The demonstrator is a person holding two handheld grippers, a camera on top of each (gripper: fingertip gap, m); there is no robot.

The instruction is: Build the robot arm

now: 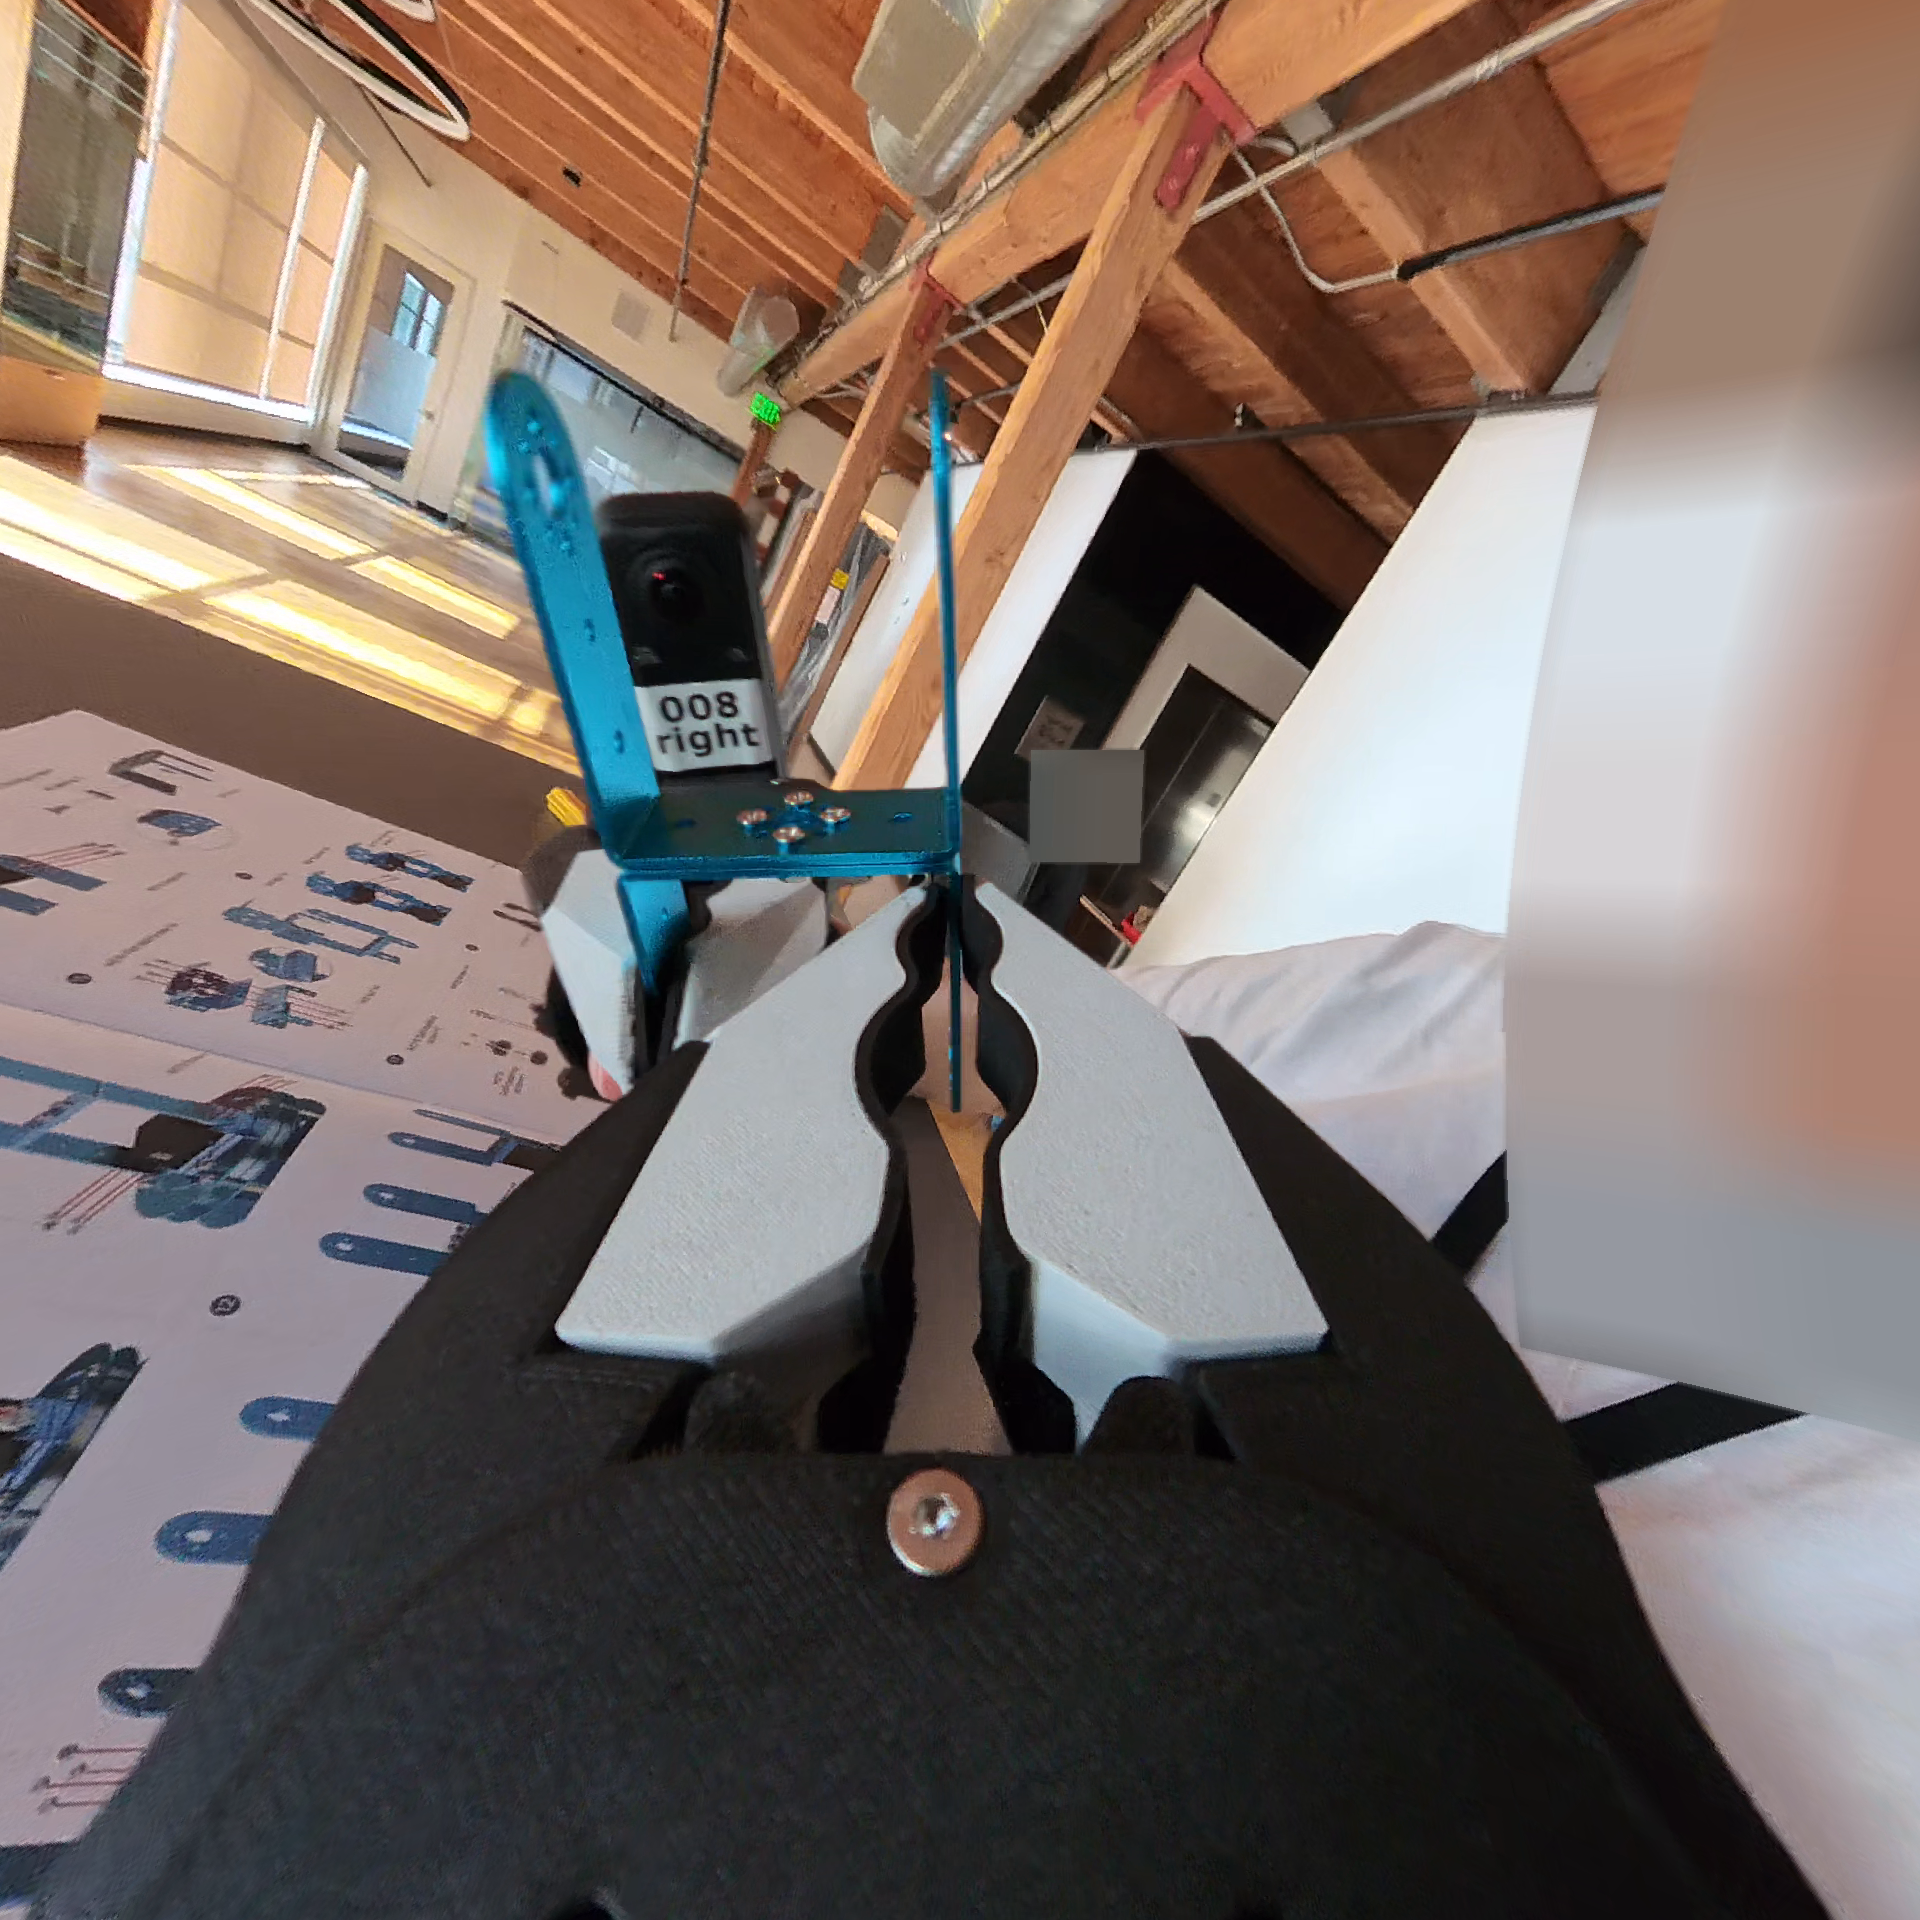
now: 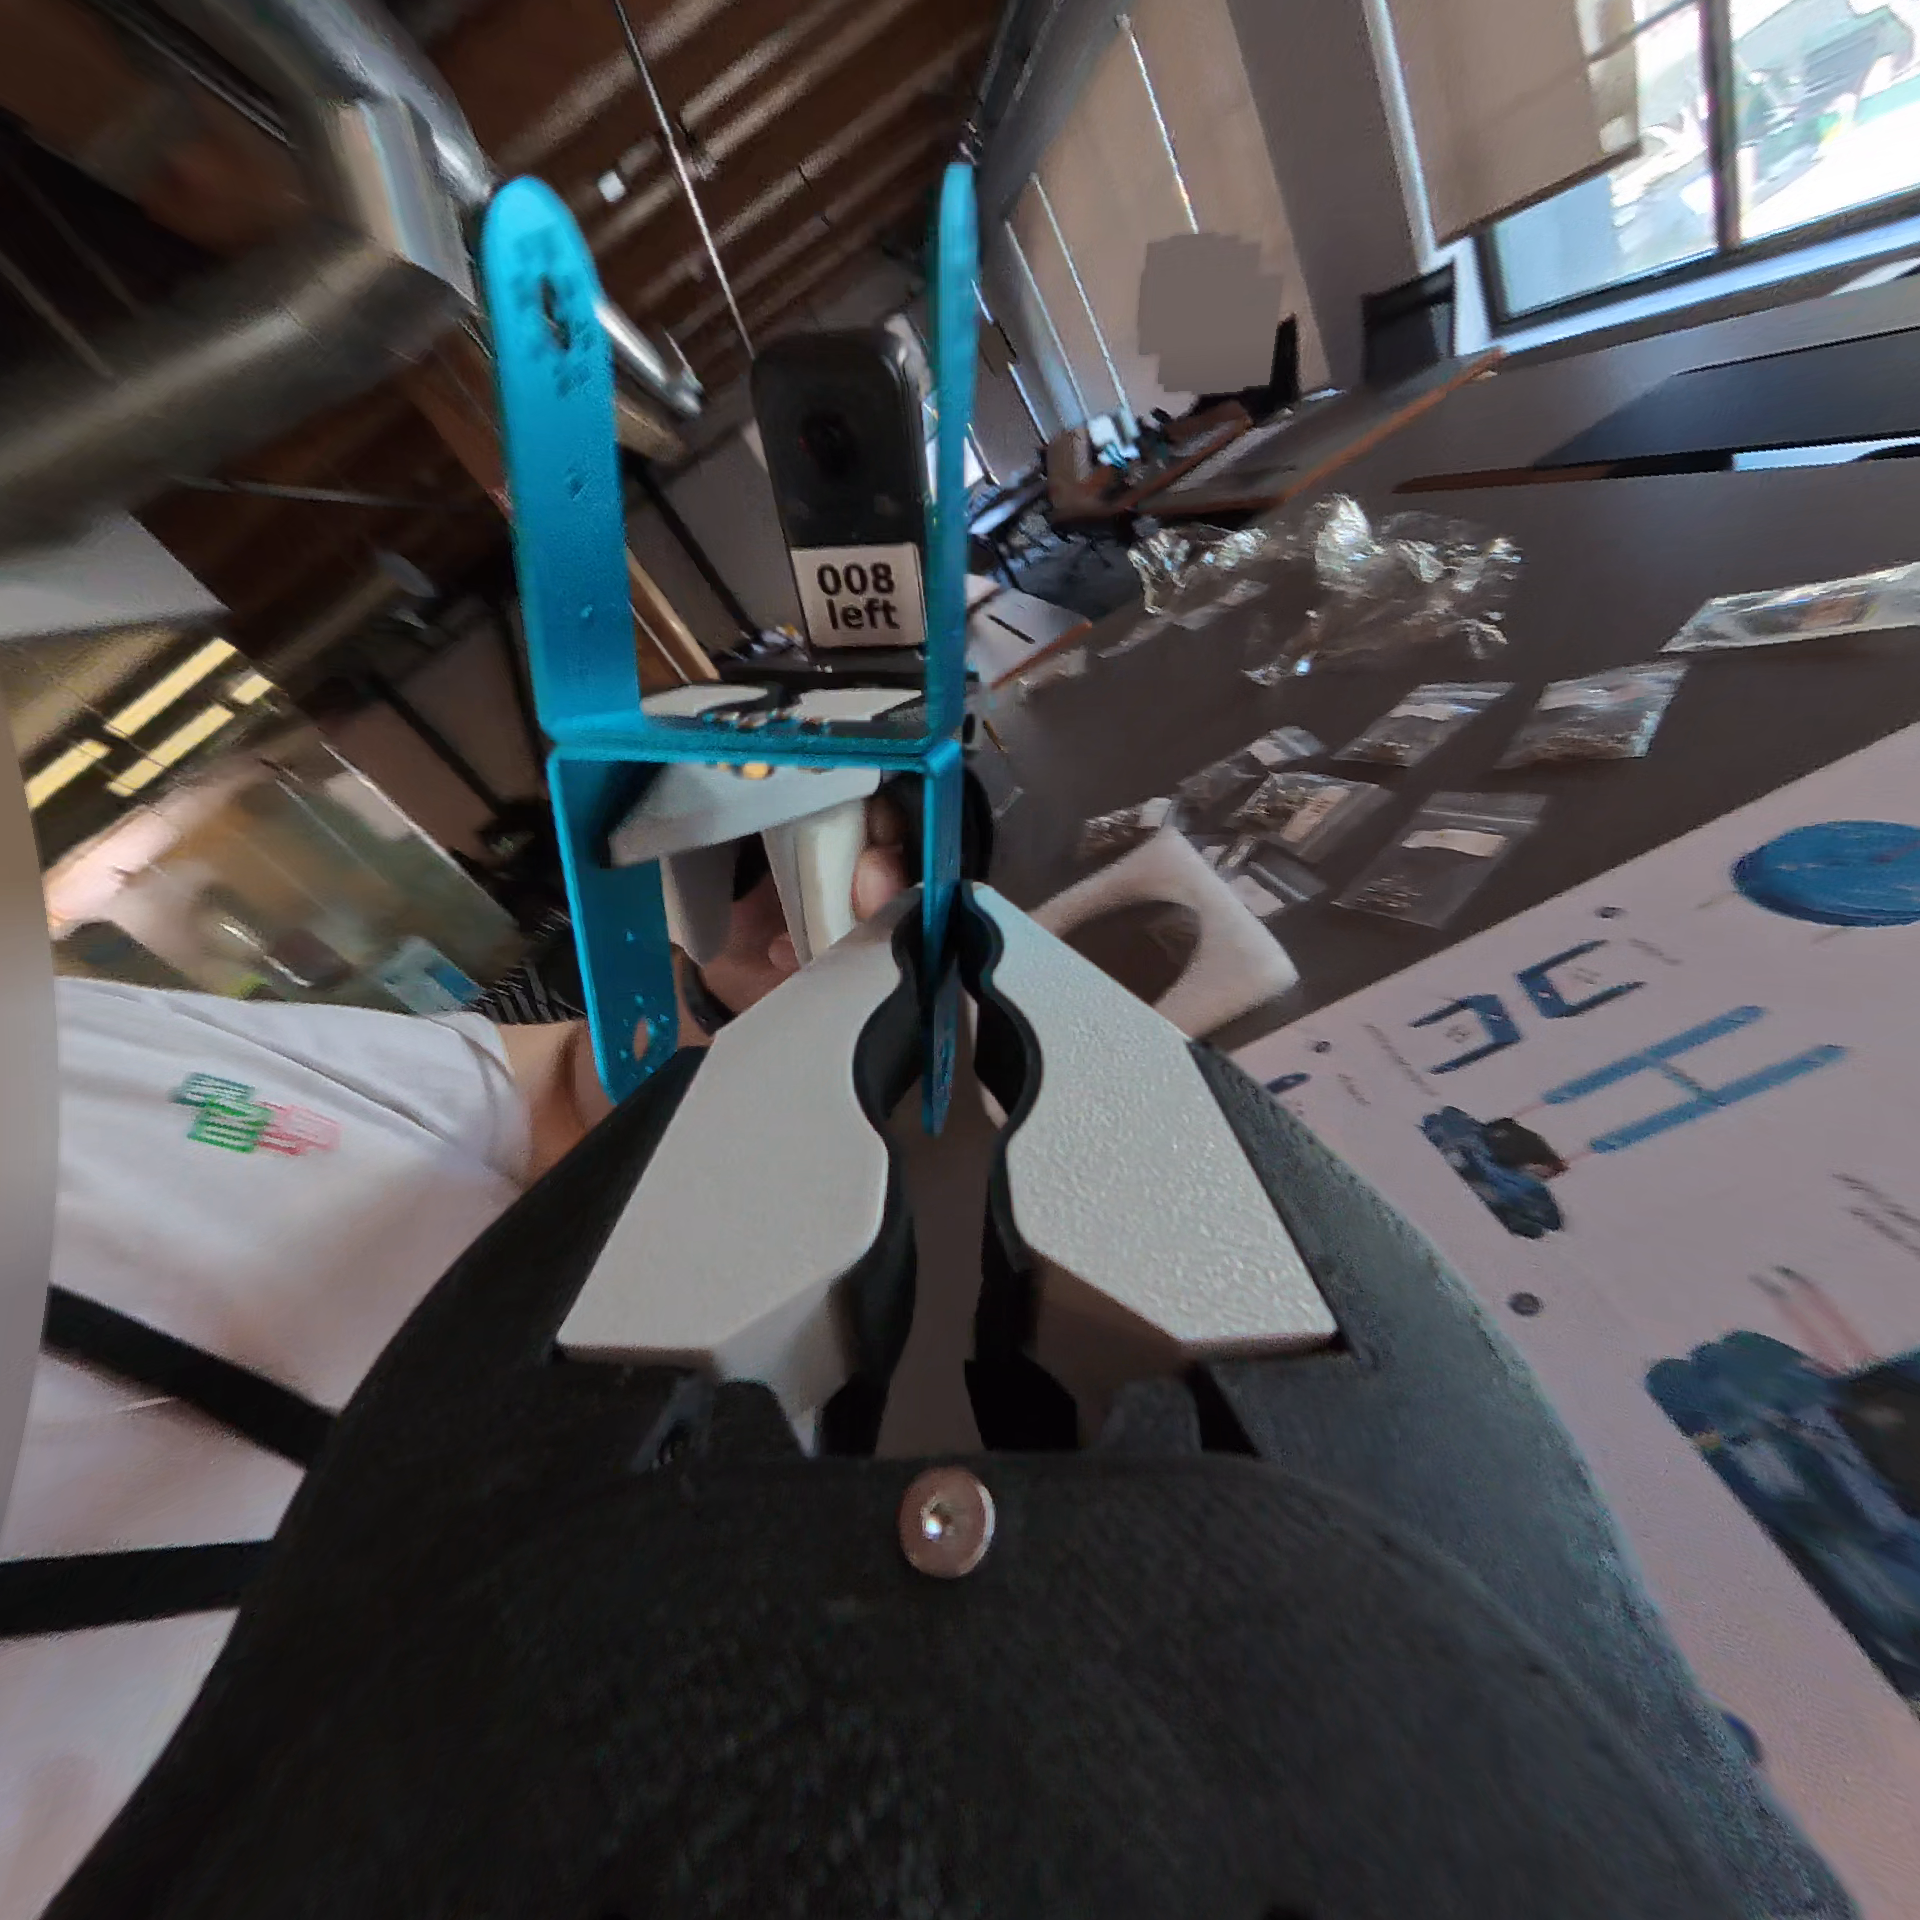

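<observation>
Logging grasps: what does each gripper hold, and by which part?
Both grip the blue bracket assembly: left gripper pinches one thin upright plate edge-on; right gripper pinches a lower plate.

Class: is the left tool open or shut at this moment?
Shut. The left tool clamps a thin plate of the blue metal bracket; its black-lined grey fingers press the plate from both sides at the tips.

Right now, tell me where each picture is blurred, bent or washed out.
Left wrist view: sharp on the left hand-held gripper and blue bracket; sunlit floor washes out; beams lean from wide-angle bending; instruction sheet smears toward the edge. Right wrist view: right hand-held gripper sharp; ceiling at upper left streaked by blur; windows overexposed; plastic bags glint.
</observation>
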